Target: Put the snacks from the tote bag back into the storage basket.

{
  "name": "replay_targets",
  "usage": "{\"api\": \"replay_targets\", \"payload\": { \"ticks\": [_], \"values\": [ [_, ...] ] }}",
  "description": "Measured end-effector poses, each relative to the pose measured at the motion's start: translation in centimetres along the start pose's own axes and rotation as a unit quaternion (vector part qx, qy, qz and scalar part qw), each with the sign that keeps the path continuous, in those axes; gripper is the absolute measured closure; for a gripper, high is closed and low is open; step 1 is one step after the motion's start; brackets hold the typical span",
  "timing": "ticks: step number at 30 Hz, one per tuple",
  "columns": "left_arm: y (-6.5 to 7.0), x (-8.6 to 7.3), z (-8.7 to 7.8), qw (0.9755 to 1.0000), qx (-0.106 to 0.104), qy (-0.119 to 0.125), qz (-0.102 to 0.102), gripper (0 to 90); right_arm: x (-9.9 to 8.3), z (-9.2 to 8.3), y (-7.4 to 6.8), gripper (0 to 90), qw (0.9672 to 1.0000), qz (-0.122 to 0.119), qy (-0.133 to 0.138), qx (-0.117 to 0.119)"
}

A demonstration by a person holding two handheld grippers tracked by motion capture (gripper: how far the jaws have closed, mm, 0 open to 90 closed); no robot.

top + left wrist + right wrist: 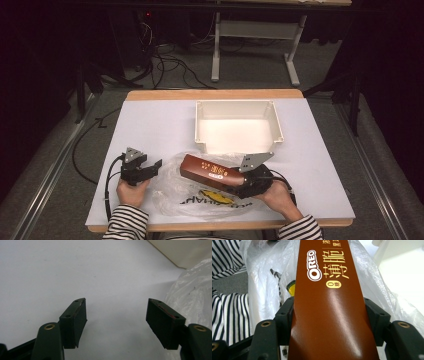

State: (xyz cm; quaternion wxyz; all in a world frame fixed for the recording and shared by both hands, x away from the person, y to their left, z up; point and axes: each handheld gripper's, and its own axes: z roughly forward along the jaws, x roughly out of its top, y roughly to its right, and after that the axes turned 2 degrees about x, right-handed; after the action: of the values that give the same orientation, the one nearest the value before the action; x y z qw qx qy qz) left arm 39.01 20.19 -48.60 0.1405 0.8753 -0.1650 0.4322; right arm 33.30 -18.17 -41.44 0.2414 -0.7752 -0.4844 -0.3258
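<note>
— What have you got in hand right now?

— My right gripper is clamped on one end of the brown biscuit box, a jaw pressing on each long side. The box is angled over the crumpled plastic bag near my edge of the table; I can't tell whether its far end rests on the bag.

— And your left?

— My left gripper sits just left of the bag, jaws wide with nothing between them, only bare table ahead.

— So which step is this?

— I'd say I'm getting the box clear of the bag, probably bound for the white tray just beyond it.

— What does the next move need?

— Lift the box without dragging the film along. My left could pin the bag down while I carry the box over the tray's near wall.
</note>
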Motion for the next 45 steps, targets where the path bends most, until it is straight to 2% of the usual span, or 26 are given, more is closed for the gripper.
{"api": "replay_targets", "payload": {
  "ticks": [19,45],
  "values": [
    [0.0,0.0,0.0,1.0000,0.000,0.000,0.002,34.1,0.0,-1.4,0.4,38.4,0.9998,0.011,0.014,-0.001],
    [0.0,0.0,0.0,1.0000,0.001,0.000,0.003,33.9,0.0,-4.4,1.8,38.4,0.9981,0.034,0.040,-0.031]
  ]
}}
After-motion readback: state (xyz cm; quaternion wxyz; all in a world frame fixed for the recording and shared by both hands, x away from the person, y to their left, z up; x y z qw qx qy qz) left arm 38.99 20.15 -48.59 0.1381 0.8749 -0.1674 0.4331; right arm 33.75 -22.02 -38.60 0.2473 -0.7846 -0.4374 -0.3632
